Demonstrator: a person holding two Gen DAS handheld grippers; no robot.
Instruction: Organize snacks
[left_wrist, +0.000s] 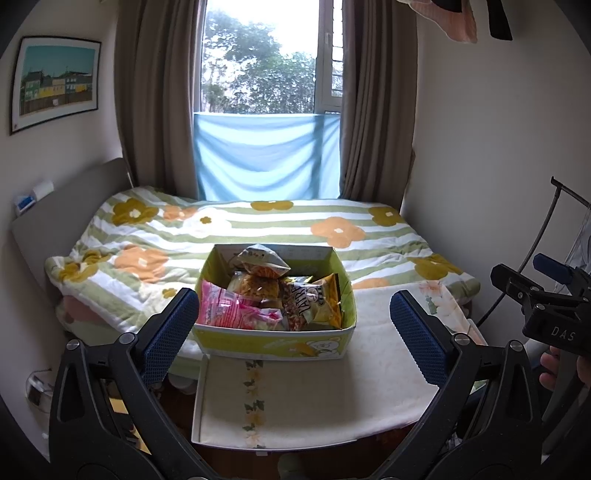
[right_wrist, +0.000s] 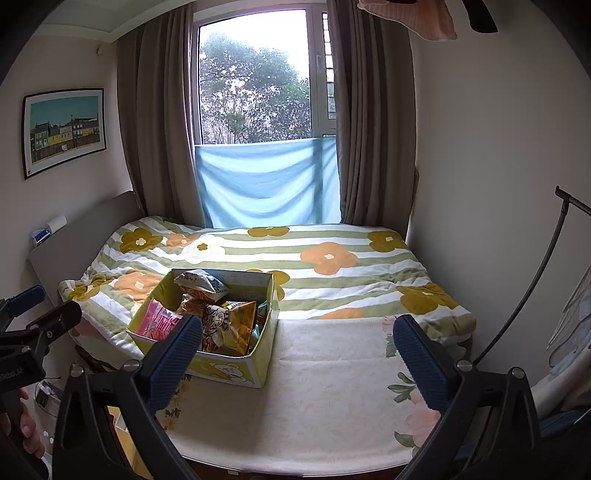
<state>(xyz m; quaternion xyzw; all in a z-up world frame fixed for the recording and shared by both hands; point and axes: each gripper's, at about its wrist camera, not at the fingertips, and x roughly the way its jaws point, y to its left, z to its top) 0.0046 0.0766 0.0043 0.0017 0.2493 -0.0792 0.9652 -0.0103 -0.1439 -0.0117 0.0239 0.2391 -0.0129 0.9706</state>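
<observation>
A yellow-green cardboard box (left_wrist: 273, 341) with a bear print stands on the cream bedsheet; it also shows in the right wrist view (right_wrist: 229, 369). It holds several snack bags: a pink bag (left_wrist: 232, 310), a yellow chip bag (left_wrist: 321, 302) and a grey-orange bag (left_wrist: 262, 260) on top. My left gripper (left_wrist: 293, 325) is open and empty, held just in front of the box. My right gripper (right_wrist: 297, 349) is open and empty, to the right of the box. The right gripper (left_wrist: 546, 295) shows at the right edge of the left wrist view.
A flowered striped quilt (left_wrist: 258, 225) covers the bed behind the box. The grey headboard (left_wrist: 70, 206) is at left, curtains and a window behind, a black rack (right_wrist: 535, 280) at right. The left gripper (right_wrist: 29, 317) shows at the left edge of the right wrist view.
</observation>
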